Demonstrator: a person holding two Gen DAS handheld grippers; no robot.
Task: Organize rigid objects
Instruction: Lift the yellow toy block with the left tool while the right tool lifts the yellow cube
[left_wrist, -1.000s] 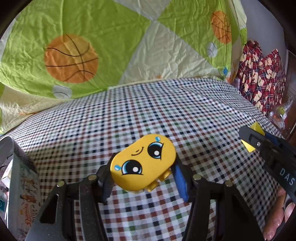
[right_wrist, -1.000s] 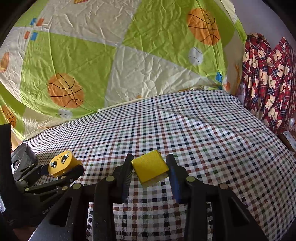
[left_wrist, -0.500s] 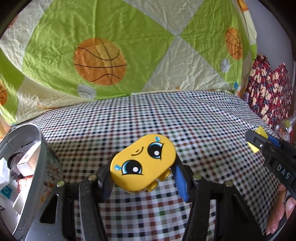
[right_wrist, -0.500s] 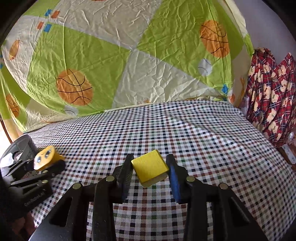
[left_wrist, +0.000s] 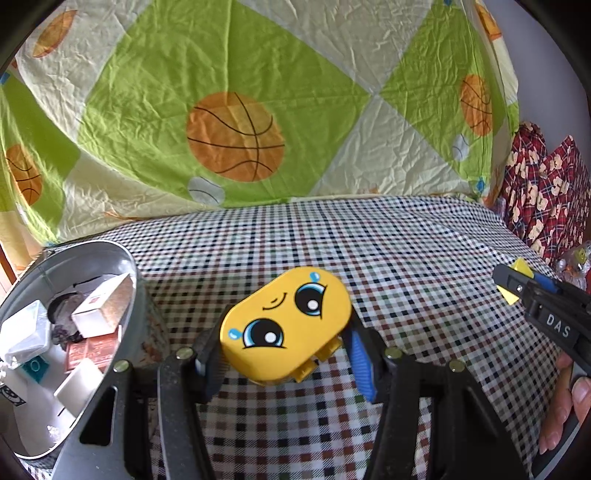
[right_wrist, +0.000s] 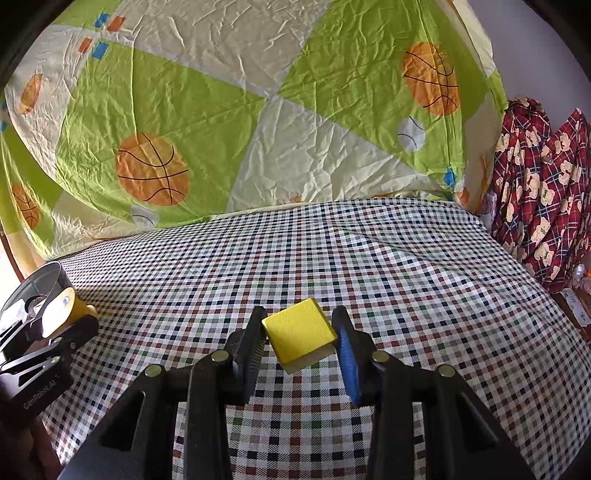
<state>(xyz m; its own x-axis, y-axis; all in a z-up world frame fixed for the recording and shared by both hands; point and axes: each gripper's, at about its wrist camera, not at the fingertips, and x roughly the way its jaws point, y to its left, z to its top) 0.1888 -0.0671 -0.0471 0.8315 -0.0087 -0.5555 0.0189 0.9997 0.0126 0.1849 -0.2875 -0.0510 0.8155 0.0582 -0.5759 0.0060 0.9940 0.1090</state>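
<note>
Holding small boxes — metal tin beside left gripper.

"DAS" on right hand-held gripper, "GenRobot.AI" on left hand-held gripper

A yellow toy brick with a cartoon face hangs tilted above the checked cloth, beside a metal tin. A plain yellow block is held tilted too.
</note>
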